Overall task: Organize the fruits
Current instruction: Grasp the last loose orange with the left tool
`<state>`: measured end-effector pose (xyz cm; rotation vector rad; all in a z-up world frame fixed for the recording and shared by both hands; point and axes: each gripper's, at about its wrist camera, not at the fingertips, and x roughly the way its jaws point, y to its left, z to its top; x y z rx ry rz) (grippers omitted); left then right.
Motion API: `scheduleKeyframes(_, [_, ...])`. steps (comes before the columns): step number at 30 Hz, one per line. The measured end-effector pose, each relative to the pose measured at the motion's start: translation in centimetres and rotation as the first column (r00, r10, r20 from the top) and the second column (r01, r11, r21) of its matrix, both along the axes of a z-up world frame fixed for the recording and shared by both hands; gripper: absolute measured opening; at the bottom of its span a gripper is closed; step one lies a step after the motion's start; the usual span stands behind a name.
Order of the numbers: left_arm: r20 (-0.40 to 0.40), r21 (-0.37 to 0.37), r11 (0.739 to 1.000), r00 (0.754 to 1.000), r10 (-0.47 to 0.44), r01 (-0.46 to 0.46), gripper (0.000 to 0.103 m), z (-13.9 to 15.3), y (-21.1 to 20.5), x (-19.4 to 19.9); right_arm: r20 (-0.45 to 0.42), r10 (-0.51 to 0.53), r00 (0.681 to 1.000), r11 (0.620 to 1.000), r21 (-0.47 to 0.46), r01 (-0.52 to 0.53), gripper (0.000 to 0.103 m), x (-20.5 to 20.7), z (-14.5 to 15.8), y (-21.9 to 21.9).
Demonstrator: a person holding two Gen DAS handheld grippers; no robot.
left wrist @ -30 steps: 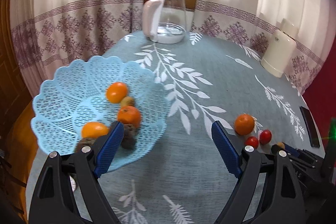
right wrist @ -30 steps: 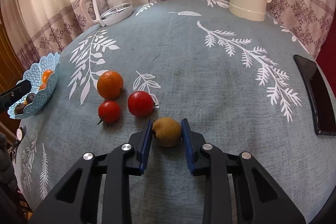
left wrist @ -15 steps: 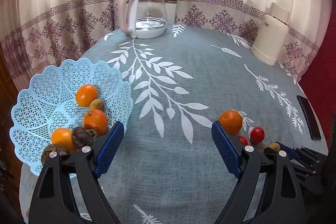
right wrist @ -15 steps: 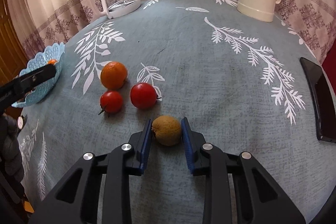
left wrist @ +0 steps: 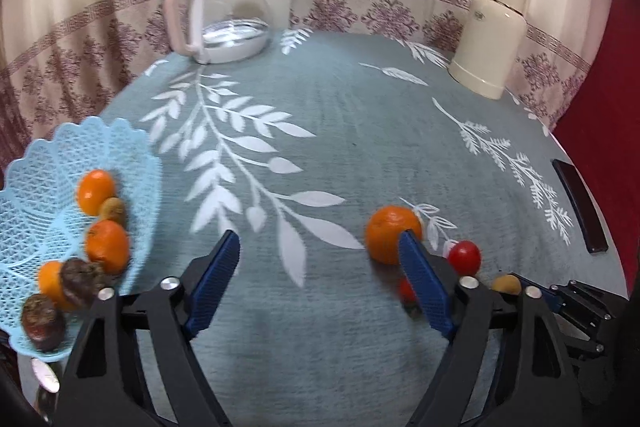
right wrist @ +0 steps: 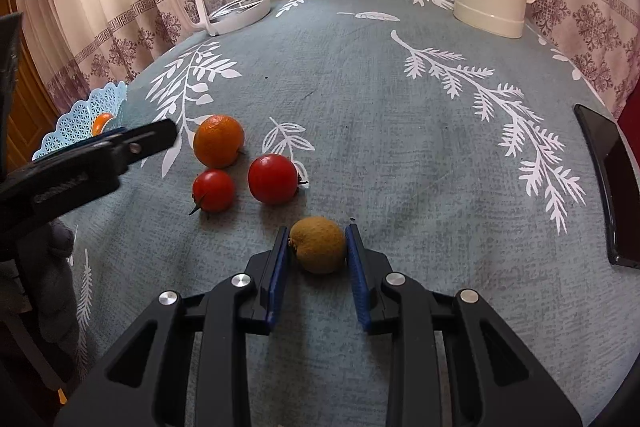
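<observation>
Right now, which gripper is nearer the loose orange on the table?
Left. The left gripper hangs open with its right finger's tip overlapping the orange in its own view. The right gripper sits farther back, past the two tomatoes, shut on the kiwi.

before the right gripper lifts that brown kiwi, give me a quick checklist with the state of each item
1. Brown fuzzy kiwi centred between the right gripper pads: ok.
2. Pads firmly clamped on the kiwi: cannot tell; they sit right at its sides.
3. Large red tomato and small red tomato apart from the kiwi: ok.
4. Light blue lattice plastic basket has bare space for it: ok.
5. Way to the basket free: not ok; the left gripper, open and empty, hangs by the orange mandarin, between.
</observation>
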<state>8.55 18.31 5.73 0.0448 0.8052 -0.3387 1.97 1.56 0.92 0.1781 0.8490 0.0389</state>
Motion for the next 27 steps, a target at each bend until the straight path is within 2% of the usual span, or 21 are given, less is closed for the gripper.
scheduleKeyframes(13, [-0.053, -0.038, 0.993, 0.992, -0.114, 0.112, 0.057, -1.5, -3.7, 1.1, 0.006, 0.0, 1.0, 1.0, 0.023, 0.0, 0.028, 0.0, -0.1, -0.3])
scheduleKeyframes(22, [-0.097, -0.079, 0.988, 0.985, -0.14, 0.133, 0.041, -2.5, -4.1, 1.5, 0.007, 0.0, 1.0, 1.0, 0.027, -0.001, 0.028, -0.1, -0.1, -0.3])
scheduleKeyframes(27, [-0.093, -0.084, 0.988, 0.986, -0.14, 0.132, 0.041, -2.4, -3.9, 1.3, 0.007, 0.0, 1.0, 1.0, 0.027, -0.001, 0.028, -0.1, -0.1, -0.3])
